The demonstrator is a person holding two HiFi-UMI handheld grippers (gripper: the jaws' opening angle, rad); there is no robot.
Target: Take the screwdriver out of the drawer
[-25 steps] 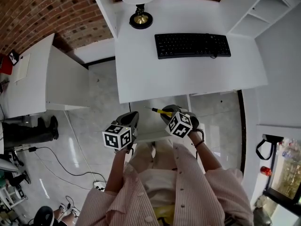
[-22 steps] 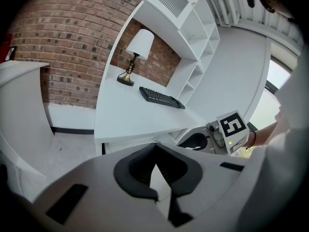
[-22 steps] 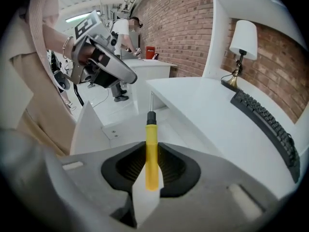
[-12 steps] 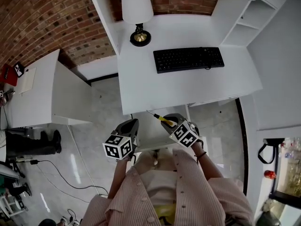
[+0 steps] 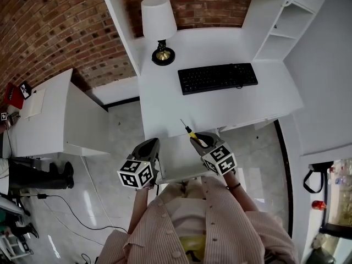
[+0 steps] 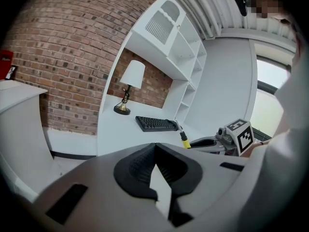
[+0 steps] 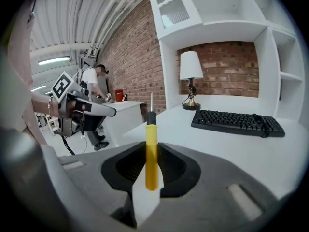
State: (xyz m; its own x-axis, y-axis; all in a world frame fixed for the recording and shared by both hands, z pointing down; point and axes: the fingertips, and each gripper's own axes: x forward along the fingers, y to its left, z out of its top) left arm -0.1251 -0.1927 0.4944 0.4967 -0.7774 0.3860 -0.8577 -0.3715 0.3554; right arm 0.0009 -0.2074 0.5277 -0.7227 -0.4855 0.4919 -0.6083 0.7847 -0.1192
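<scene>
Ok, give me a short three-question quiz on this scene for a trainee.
1. True or false: the right gripper holds the screwdriver.
2. What stands on the desk behind the keyboard? A) lamp B) mug C) laptop
3. Fill in: the left gripper holds ___.
Key: 1 true; 2 A; 3 nothing.

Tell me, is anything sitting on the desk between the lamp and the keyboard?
Nothing. The head view shows only bare white desk between the lamp and the keyboard.
</scene>
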